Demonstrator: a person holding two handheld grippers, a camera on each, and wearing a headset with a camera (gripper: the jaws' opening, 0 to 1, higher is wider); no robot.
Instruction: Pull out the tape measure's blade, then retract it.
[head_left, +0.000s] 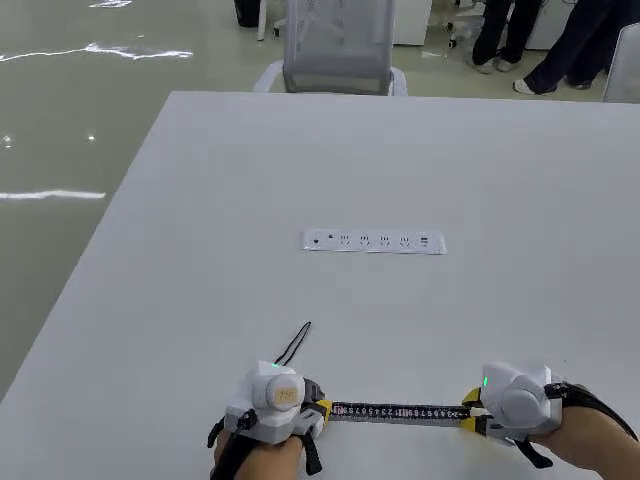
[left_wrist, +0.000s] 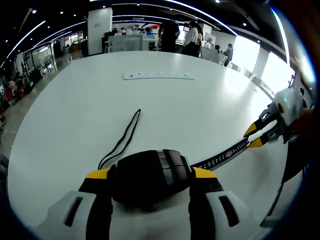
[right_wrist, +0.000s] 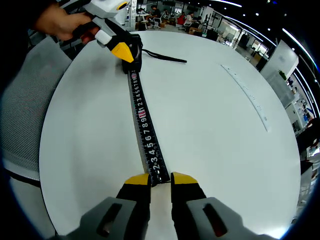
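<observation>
My left gripper (left_wrist: 152, 175) is shut on the black tape measure case (left_wrist: 150, 175), which rests on the white table near its front edge. From the case a black blade (head_left: 398, 412) with white numbers runs flat to the right. My right gripper (right_wrist: 160, 179) is shut on the blade's end (right_wrist: 159, 176). In the head view the left gripper (head_left: 318, 408) is at the bottom centre-left and the right gripper (head_left: 468, 410) at the bottom right, about a hand's length apart. The case's black wrist strap (head_left: 295, 342) trails away over the table.
A white power strip (head_left: 373, 242) lies mid-table, well beyond the grippers. The white table (head_left: 200, 250) stretches far ahead. An office chair (head_left: 335, 45) stands at its far edge, with people's legs (head_left: 540, 40) behind on the shiny floor.
</observation>
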